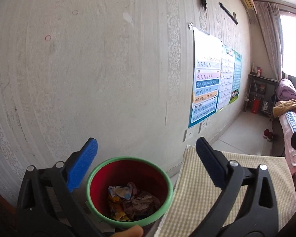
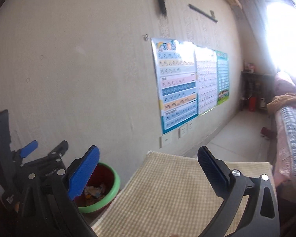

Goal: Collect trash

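Observation:
A red bin with a green rim (image 1: 168, 185) stands on the floor by the wall, below my left gripper (image 1: 147, 141). Crumpled wrappers and paper (image 1: 132, 197) lie in its bottom. The left gripper is open, its blue pads (image 1: 82, 164) wide apart with nothing between them. My right gripper (image 2: 148, 149) is also open and empty, held over the edge of a checked beige cloth (image 2: 167, 187). In the right wrist view the bin (image 2: 116, 183) sits at lower left, partly hidden by the blue pad (image 2: 82, 173), and the left gripper (image 2: 29, 150) shows beyond it.
A checked cloth-covered surface (image 1: 236, 177) lies right of the bin. Posters (image 1: 207, 83) hang on the papered wall. A bed (image 1: 294, 118) with bedding runs along the right, red shoes (image 1: 268, 135) on the floor beside it. A shelf (image 1: 262, 94) stands by the window.

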`<state>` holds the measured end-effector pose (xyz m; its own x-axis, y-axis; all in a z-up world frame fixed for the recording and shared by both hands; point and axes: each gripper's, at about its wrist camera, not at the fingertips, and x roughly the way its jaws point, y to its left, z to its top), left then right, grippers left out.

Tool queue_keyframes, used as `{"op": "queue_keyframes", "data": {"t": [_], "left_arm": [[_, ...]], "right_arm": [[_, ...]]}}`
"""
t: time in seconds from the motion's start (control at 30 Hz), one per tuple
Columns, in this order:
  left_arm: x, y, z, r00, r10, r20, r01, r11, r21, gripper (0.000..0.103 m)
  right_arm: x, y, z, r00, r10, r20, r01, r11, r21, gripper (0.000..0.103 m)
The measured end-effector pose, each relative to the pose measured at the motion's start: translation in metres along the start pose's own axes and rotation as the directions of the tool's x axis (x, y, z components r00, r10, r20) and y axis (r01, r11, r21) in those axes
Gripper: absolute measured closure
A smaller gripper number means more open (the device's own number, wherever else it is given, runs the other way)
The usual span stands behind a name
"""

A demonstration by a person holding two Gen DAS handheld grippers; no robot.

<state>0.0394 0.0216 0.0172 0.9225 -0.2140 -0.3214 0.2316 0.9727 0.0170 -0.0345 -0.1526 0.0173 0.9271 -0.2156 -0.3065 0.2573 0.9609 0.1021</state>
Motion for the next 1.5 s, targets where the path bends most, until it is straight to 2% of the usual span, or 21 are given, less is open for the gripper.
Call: {"op": "queue_keyframes", "data": {"t": [0.03, 0.17, 0.37, 1.5], "left_arm": [[-0.003, -0.006, 0.003, 1.000, -0.013, -0.001, 0.013, 1.000, -0.010, 0.005], [-0.012, -0.023, 0.010, 0.999, -0.037, -0.030, 0.036, 0.999, -0.028, 0.005], [-0.019, -0.034, 0.010, 0.997, -0.031, -0.072, 0.029, 0.999, -0.031, 0.005], [-0.012, -0.036, 0.002, 0.994, -0.005, -0.110, 0.005, 1.000, -0.001, 0.005]], "right_arm": [[-0.006, -0.007, -0.001, 0.999, -0.034, 0.011, 0.034, 0.999, 0.002, 0.006], [-0.019, -0.036, -0.004, 0.997, -0.072, -0.003, 0.072, 0.996, 0.059, 0.006], [-0.036, -0.054, -0.013, 0.992, -0.123, -0.008, 0.123, 0.991, 0.054, 0.006], [-0.034, -0.045, -0.032, 0.991, -0.118, -0.067, 0.120, 0.992, 0.026, 0.006]]}}
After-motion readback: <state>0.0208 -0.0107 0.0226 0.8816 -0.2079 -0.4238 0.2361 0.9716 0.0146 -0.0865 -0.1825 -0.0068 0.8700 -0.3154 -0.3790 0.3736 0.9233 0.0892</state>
